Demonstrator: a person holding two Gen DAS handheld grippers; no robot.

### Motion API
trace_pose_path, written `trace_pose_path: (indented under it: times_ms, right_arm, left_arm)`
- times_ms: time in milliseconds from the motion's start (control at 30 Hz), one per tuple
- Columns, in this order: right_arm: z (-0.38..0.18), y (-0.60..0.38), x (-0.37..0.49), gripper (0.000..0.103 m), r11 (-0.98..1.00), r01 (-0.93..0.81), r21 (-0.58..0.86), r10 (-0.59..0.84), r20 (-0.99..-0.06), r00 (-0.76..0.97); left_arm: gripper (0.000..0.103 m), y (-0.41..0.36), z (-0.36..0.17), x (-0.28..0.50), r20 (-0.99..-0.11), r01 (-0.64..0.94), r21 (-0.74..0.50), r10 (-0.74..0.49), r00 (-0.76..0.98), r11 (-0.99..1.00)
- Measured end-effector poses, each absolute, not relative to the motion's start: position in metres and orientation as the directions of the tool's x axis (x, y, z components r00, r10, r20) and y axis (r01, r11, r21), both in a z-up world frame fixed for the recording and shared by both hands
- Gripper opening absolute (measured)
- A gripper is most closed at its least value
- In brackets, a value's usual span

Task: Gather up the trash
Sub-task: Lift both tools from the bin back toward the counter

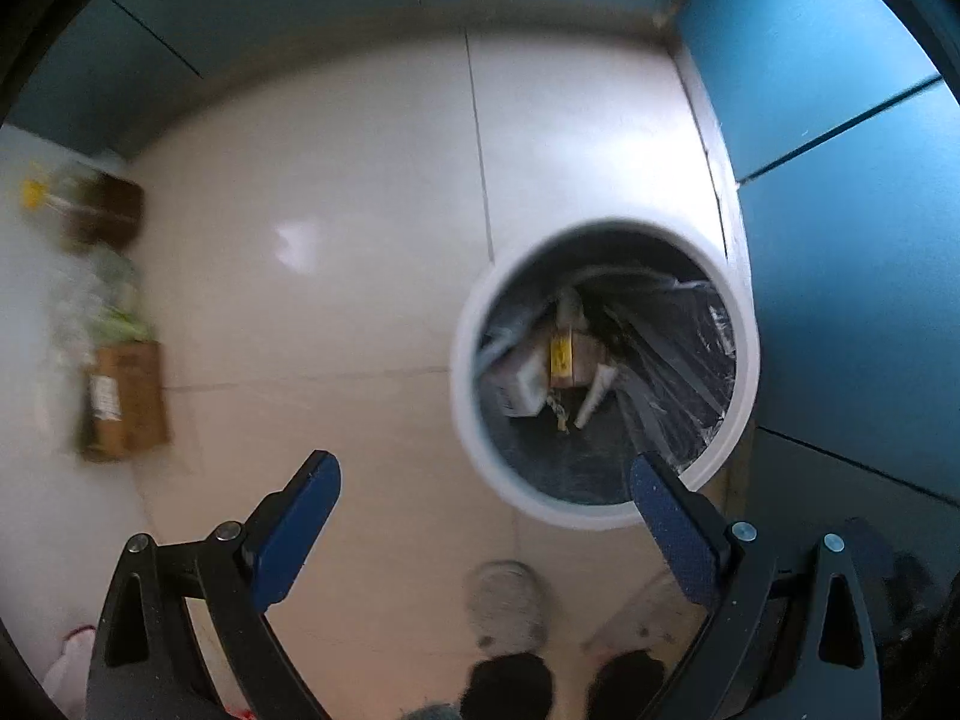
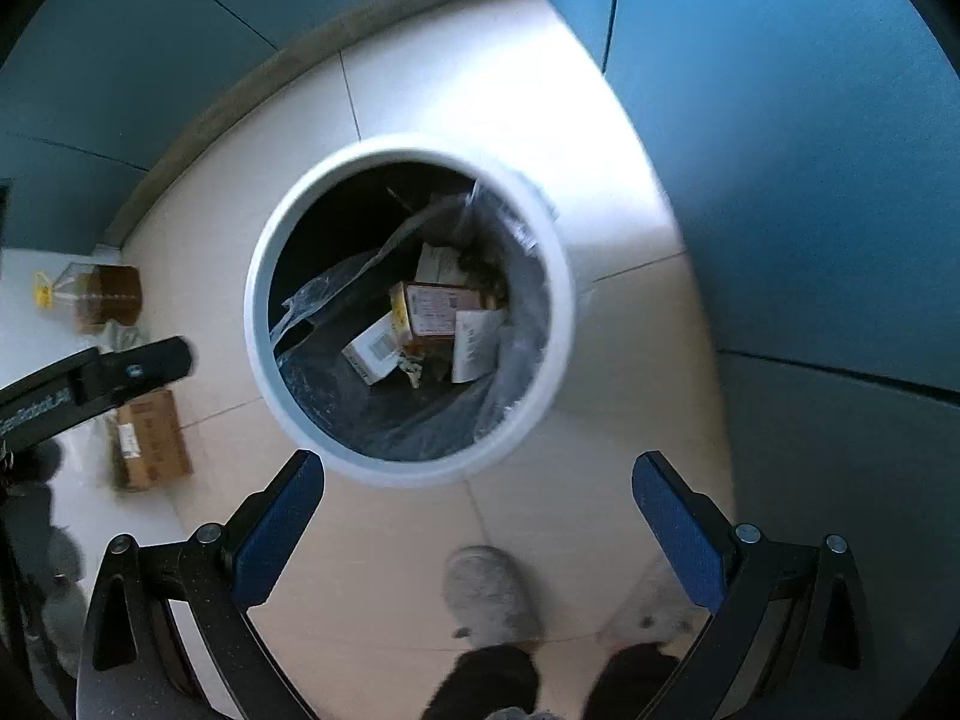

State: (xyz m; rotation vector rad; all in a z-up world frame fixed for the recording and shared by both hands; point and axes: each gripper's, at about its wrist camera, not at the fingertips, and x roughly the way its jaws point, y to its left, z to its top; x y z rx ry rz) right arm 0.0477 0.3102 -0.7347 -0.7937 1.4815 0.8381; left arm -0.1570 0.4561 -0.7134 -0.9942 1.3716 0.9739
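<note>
both grippers (image 1: 483, 507) (image 2: 477, 501) fingers wide, holding nothing | risk: loose bag (image 2: 336, 294) slips deeper into bin (image 2: 264, 360) when grabbed

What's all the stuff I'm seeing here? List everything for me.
Trash bin: one, white, round, on the floor by the blue wall.
Liner bag: one, clear plastic, inside the bin.
Trash: several boxes and papers, brown and white, at the bin's bottom.
Cardboard box: one, brown, on the floor at left.
Oil bottle: one, amber with a yellow cap, lying beyond the box.
Floor: pale tiles.
Slippers: two, grey, on the person's feet.
Left gripper: open, empty.
Right gripper: open, empty.
</note>
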Motion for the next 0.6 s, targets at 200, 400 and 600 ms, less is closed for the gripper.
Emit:
trace_pose_path:
  times_ms: [200, 400, 600]
  right_arm:
    - [-0.645, 0.302, 0.038, 0.103, 0.477, -0.879, 0.000, 0.023, -1.000, 0.013]
    - [-0.528, 0.281, 0.035, 0.103, 0.480, -0.877, -0.018, 0.104, -0.992, 0.078]
    - [-0.407, 0.254, 0.024, 0.103, 0.448, -0.894, -0.017, 0.199, -0.973, 0.119]
  left_arm:
    - [0.099, 0.428, -0.615, -0.166, -0.996, -0.947, 0.071, 0.080, -0.049, 0.313]
    - [0.099, 0.395, -0.505, -0.173, -0.988, -0.950, 0.048, 0.151, -0.001, 0.307]
    - [0.099, 0.351, -0.405, -0.178, -0.975, -0.953, 0.010, 0.216, 0.059, 0.303]
